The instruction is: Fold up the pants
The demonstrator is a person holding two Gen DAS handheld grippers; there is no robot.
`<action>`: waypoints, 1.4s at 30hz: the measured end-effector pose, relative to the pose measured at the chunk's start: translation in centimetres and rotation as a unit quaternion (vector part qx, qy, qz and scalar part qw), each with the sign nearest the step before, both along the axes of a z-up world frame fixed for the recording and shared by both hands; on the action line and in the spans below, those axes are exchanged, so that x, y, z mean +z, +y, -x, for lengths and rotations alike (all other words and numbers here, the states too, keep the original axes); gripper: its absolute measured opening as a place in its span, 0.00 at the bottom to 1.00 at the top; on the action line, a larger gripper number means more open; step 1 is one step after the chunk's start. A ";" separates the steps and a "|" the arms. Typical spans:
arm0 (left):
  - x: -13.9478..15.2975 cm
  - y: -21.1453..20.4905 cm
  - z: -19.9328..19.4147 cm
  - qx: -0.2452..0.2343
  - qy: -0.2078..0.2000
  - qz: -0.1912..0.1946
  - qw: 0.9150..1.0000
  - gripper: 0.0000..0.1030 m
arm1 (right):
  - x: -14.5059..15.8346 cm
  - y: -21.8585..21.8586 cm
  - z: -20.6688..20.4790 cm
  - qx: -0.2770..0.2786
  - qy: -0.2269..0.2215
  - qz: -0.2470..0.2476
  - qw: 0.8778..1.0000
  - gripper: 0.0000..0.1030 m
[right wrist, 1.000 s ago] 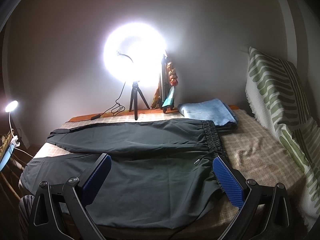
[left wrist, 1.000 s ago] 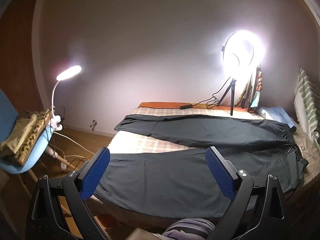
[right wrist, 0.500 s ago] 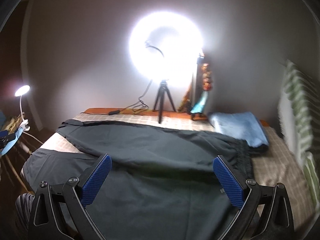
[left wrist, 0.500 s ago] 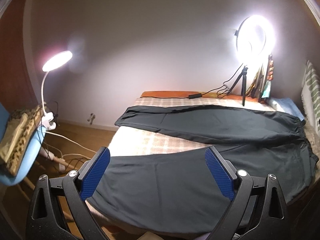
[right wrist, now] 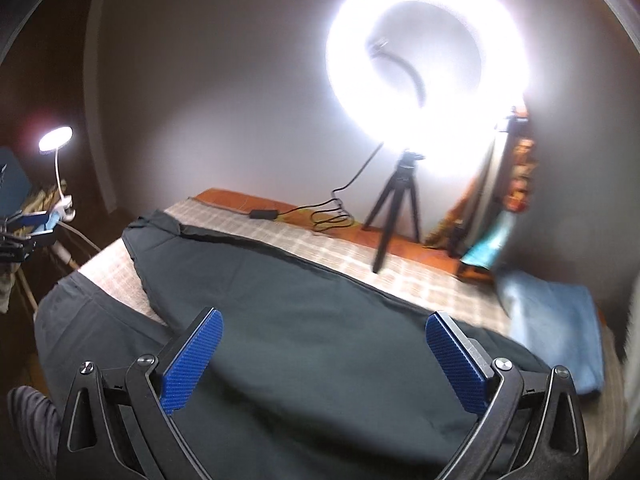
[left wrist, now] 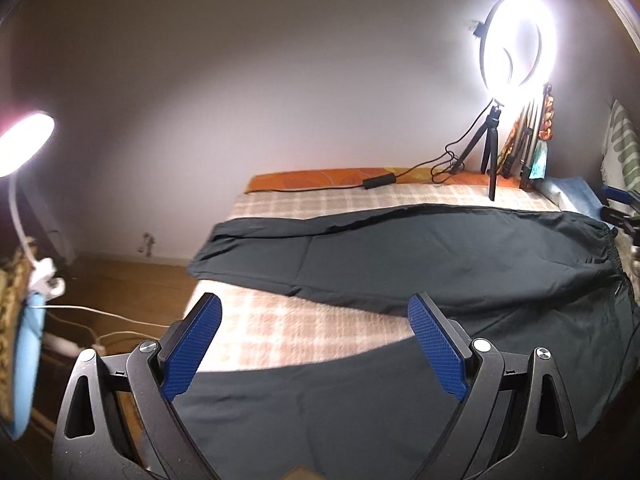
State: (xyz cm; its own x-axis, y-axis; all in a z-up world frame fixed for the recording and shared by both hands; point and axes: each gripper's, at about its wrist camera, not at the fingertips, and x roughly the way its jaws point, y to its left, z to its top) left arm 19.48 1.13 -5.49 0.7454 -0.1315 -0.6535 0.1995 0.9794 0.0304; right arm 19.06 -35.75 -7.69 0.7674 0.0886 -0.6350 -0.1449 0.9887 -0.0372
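Observation:
Black pants lie spread flat on a bed with a checked cover, legs apart and pointing left, the elastic waistband at the right. My left gripper hovers open above the near leg and the bare strip between the legs, nothing between its blue pads. In the right wrist view the same pants fill the middle; my right gripper hangs open over the upper part of the legs, touching nothing. The right gripper's tip also shows at the far right edge of the left wrist view.
A bright ring light on a small tripod with its cable stands at the bed's far edge. A folded blue cloth lies at the right. A clip lamp and a blue chair stand left of the bed.
Both grippers have moved forward over the bed and closer to the pants. The right wrist view has swung and is blurred by motion. Both stay open.

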 end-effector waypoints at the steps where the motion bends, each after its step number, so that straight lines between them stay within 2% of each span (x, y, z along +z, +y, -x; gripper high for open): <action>1: -0.4 -0.1 -0.9 -0.003 0.007 0.005 1.000 0.90 | -0.6 0.3 -1.4 0.007 0.006 0.005 1.000 1.00; 4: -1.6 0.0 -3.6 -0.003 0.028 0.018 0.999 0.89 | -2.8 1.3 -6.1 0.030 0.033 0.025 0.999 0.97; 8: -3.1 0.3 -6.6 0.008 0.051 0.027 0.998 0.89 | -5.7 2.4 -11.7 0.064 0.084 0.022 0.994 0.93; 13: -5.1 1.6 -10.4 0.024 0.082 0.053 0.995 0.89 | -8.8 4.5 -16.7 0.099 0.111 0.044 0.988 0.93; 18: -6.7 3.0 -13.9 0.041 0.108 0.084 0.990 0.89 | -12.1 5.8 -20.8 0.114 0.140 0.066 0.981 0.93; 22: -7.9 4.6 -17.0 0.065 0.136 0.115 0.982 0.89 | -14.3 6.3 -23.2 0.115 0.159 0.071 0.978 0.93; 24: -8.3 5.5 -18.8 0.074 0.148 0.132 0.977 0.89 | -15.0 6.5 -23.8 0.117 0.167 0.076 0.976 0.93; 28: -9.1 6.4 -22.5 0.105 0.168 0.137 0.971 0.89 | -15.7 6.6 -24.5 0.125 0.175 0.064 0.975 0.92; 30: -9.6 6.5 -24.4 0.120 0.185 0.149 0.964 0.89 | -15.7 6.6 -24.6 0.133 0.181 0.043 0.974 0.84; 32: -10.3 6.3 -26.0 0.135 0.201 0.152 0.958 0.90 | -15.7 6.6 -24.5 0.140 0.185 0.013 0.973 0.63; 33: -10.6 6.3 -26.5 0.146 0.209 0.151 0.955 0.90 | -15.5 6.8 -24.3 0.138 0.181 0.010 0.974 0.56; 34: -11.1 6.2 -27.0 0.158 0.219 0.150 0.951 0.90 | -15.4 7.1 -24.0 0.139 0.176 0.013 0.974 0.41; 35: -11.6 6.1 -27.5 0.169 0.231 0.151 0.946 0.90 | -15.2 7.3 -23.7 0.143 0.175 0.014 0.974 0.22; 37: -12.5 5.9 -27.9 0.189 0.246 0.151 0.939 0.90 | -14.9 8.0 -23.1 0.150 0.176 0.019 0.973 0.08; 39: -13.1 5.8 -28.0 0.212 0.249 0.138 0.935 0.89 | -14.5 8.8 -22.2 0.157 0.171 0.035 0.972 0.03; 42: -13.2 5.7 -27.7 0.234 0.228 0.118 0.938 0.85 | -13.4 10.0 -20.8 0.167 0.150 0.057 0.973 0.02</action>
State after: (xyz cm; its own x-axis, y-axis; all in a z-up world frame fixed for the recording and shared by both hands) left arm 47.15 6.87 -18.66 0.4073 -0.0416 -0.9123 -0.3138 0.9318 -0.1826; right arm 39.84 -25.74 -21.09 0.4861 0.2178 -0.8463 -0.4793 0.8762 -0.0498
